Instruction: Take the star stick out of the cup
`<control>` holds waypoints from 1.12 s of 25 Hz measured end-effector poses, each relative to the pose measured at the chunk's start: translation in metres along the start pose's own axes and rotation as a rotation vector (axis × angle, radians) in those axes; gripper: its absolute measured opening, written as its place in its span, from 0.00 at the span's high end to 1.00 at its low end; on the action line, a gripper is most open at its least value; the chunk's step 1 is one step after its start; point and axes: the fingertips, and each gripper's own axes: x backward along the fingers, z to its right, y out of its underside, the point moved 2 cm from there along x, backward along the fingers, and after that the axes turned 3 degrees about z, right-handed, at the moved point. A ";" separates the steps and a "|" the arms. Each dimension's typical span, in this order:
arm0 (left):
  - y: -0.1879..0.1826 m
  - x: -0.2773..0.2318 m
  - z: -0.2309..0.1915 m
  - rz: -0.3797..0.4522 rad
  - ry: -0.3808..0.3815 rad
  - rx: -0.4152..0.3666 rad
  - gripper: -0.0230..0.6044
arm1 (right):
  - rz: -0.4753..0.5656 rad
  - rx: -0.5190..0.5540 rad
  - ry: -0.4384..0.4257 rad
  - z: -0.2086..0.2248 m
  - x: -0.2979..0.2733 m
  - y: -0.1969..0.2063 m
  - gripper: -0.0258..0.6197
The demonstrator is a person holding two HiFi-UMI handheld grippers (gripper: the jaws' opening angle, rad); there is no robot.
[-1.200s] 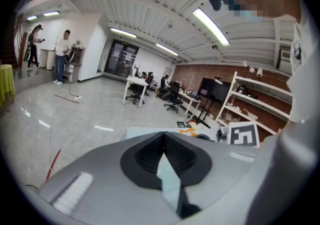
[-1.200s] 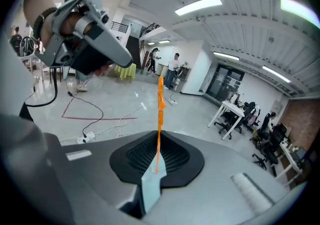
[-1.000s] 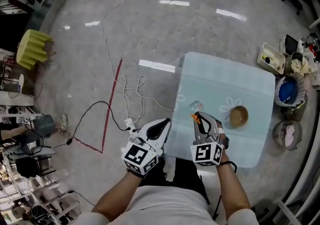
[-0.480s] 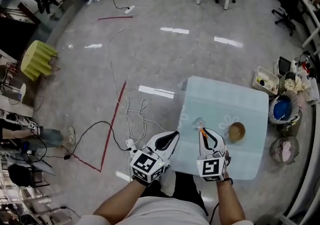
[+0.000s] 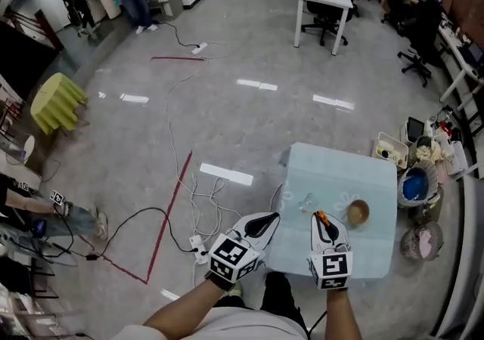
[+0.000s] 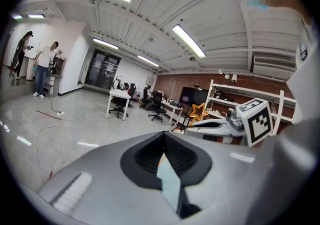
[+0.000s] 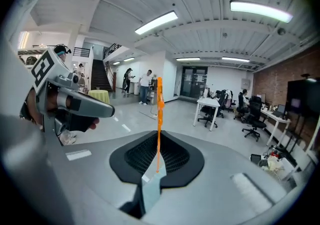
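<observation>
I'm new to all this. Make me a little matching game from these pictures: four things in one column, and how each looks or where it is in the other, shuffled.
1. star stick
2. cup
3. bowl
4. left claw

A. brown, on the table
B. shut, holding nothing
C. clear, on the table
D. orange, pinched in the right claw

Pairs: 1-D, 2-C, 3-A, 4-B.
</observation>
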 end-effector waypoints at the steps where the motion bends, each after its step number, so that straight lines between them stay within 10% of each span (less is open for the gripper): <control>1: -0.004 0.008 0.001 0.005 0.008 -0.003 0.95 | 0.009 -0.015 0.011 -0.005 0.006 -0.006 0.92; 28: -0.058 0.122 0.078 0.097 0.180 -0.106 0.95 | 0.135 -0.084 0.163 -0.092 0.151 -0.088 0.92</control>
